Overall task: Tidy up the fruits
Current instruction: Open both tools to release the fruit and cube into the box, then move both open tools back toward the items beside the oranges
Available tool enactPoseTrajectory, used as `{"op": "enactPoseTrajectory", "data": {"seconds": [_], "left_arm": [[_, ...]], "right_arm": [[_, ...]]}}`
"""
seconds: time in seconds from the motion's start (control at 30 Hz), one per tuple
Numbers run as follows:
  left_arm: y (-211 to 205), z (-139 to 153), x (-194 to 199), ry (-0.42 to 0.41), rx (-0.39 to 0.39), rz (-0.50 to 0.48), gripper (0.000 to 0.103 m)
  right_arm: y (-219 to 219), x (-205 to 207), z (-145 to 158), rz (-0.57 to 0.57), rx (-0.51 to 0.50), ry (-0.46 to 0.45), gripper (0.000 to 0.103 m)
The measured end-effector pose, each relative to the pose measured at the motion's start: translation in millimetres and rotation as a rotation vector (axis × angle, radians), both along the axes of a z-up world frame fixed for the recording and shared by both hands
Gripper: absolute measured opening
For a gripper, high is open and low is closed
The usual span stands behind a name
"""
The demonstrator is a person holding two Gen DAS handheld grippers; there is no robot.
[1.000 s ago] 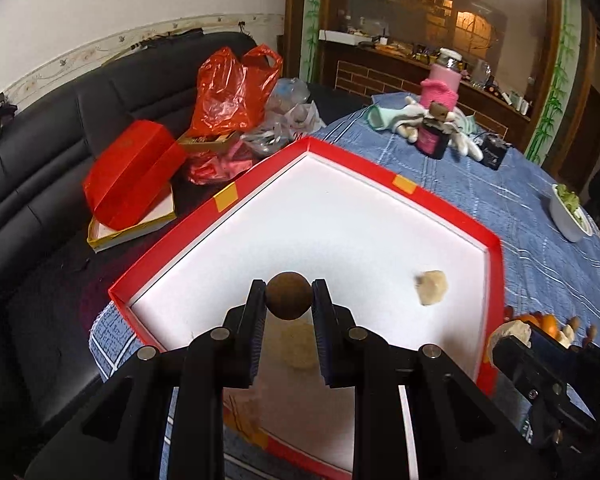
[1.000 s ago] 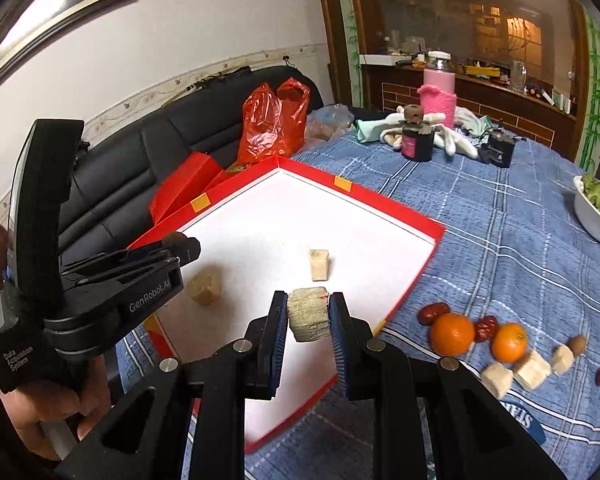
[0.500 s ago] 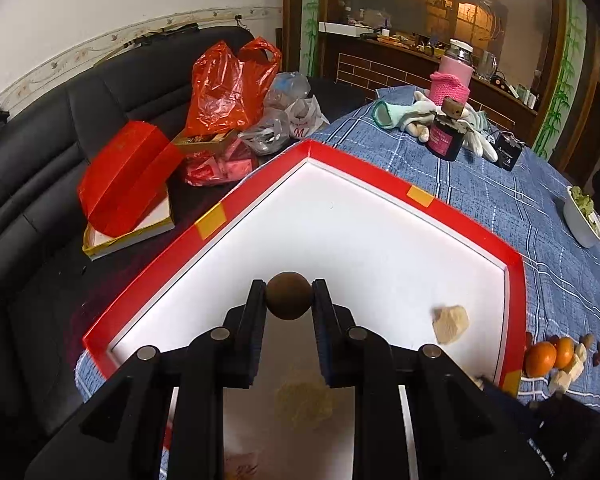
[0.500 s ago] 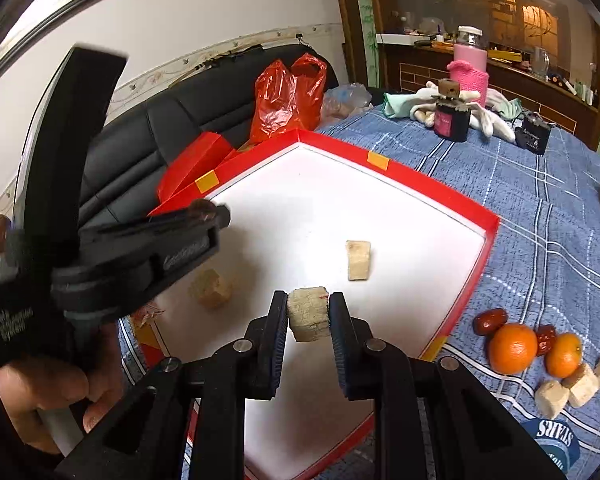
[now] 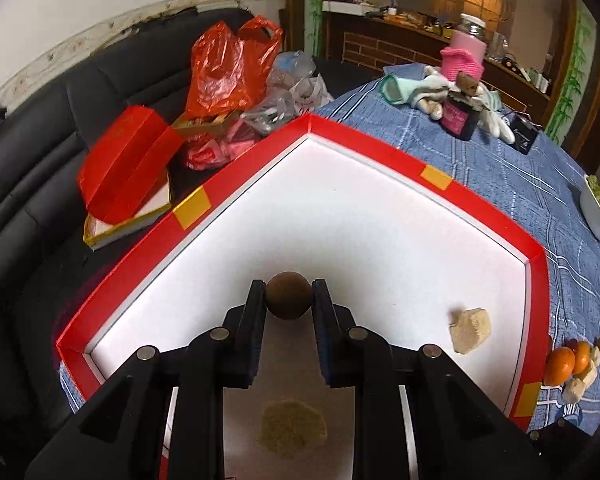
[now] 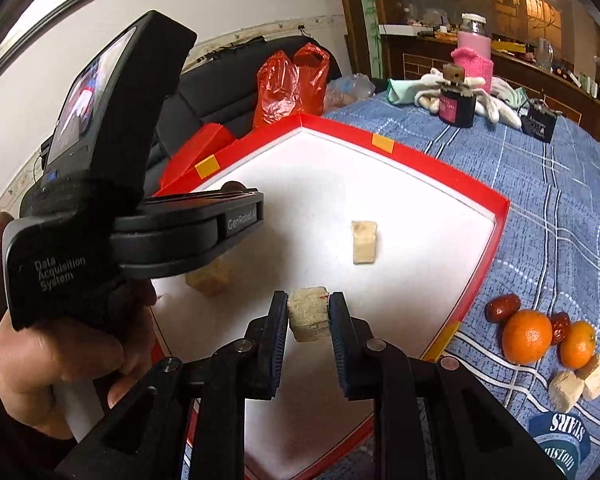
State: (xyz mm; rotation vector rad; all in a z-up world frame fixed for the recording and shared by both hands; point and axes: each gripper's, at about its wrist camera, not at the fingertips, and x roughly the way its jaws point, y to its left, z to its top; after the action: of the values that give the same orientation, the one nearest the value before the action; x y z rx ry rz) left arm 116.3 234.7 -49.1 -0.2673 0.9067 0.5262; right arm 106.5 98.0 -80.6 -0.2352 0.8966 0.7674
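Note:
My left gripper (image 5: pixel 289 300) is shut on a small round brown fruit (image 5: pixel 289 301) and holds it above the white floor of the red-rimmed tray (image 5: pixel 364 140). My right gripper (image 6: pixel 309 312) is shut on a pale beige cube (image 6: pixel 309 314) above the tray's near part (image 6: pixel 420 152). Two beige chunks lie in the tray: one (image 5: pixel 470 330) at the right, one (image 5: pixel 293 428) below the left fingers. In the right wrist view they show as a cube (image 6: pixel 364 242) and a chunk (image 6: pixel 210 278) partly behind the left gripper body (image 6: pixel 140 224).
Two oranges (image 6: pixel 527 336), red dates (image 6: pixel 502 307) and beige cubes (image 6: pixel 566 390) lie on the blue checked tablecloth right of the tray. A black jar (image 6: pixel 456 106), gloves and a pink-wrapped jar stand at the back. Red bags (image 5: pixel 228 68) and a red box (image 5: pixel 128 168) sit on the black sofa.
Both grippers have moved in over the tray with their loads still held; the tray fills more of each view, and the left gripper body has shifted right in the right wrist view.

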Motion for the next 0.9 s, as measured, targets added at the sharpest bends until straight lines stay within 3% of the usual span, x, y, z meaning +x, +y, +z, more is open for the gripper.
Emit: {"op": "enactPoseTrajectory", "data": {"seconds": [0.03,0.1,0.17,0.2,0.23,0.4,0.6,0.8,0.9], "left_arm": [[2.7,-1.4,-0.5,0.004,-0.013,0.006,0.025],[5.0,-0.5,-3.0,0.006,-0.015,0.03,0.058],[8.8,1.8,-7.6,-0.001,-0.035,0.061,0.07],[9.6,3.0,-10.1,-0.002,-0.041,0.076,0.073],[9.8,3.8,-12.0,-0.002,-0.043,0.083,0.073],[1.4,14.4,-27.2,-0.03,-0.057,0.109,0.073],[-36.1,38.6,-43.4,-0.142,-0.022,0.064,0.073],[-110.8,51.7,-47.8,-0.211,0.013,-0.166,0.073],[-149.1,49.8,-49.9,-0.211,0.025,-0.302,0.073]], "right_arm": [[0.7,0.7,-1.6,-0.003,-0.006,0.008,0.024],[2.3,1.6,-2.8,-0.003,-0.017,0.012,0.026],[1.5,1.8,-2.3,-0.009,-0.011,0.016,0.042],[0.7,1.6,-1.6,-0.013,-0.007,0.013,0.057],[-0.5,0.7,-0.1,-0.014,-0.003,0.007,0.064],[-19.1,-6.1,17.7,-0.024,0.046,-0.024,0.063],[-98.6,-13.2,44.0,-0.143,0.151,-0.1,0.069],[-207.3,3.2,37.9,-0.346,0.115,-0.1,0.07],[-236.1,16.3,28.5,-0.404,0.085,-0.063,0.061]]}}
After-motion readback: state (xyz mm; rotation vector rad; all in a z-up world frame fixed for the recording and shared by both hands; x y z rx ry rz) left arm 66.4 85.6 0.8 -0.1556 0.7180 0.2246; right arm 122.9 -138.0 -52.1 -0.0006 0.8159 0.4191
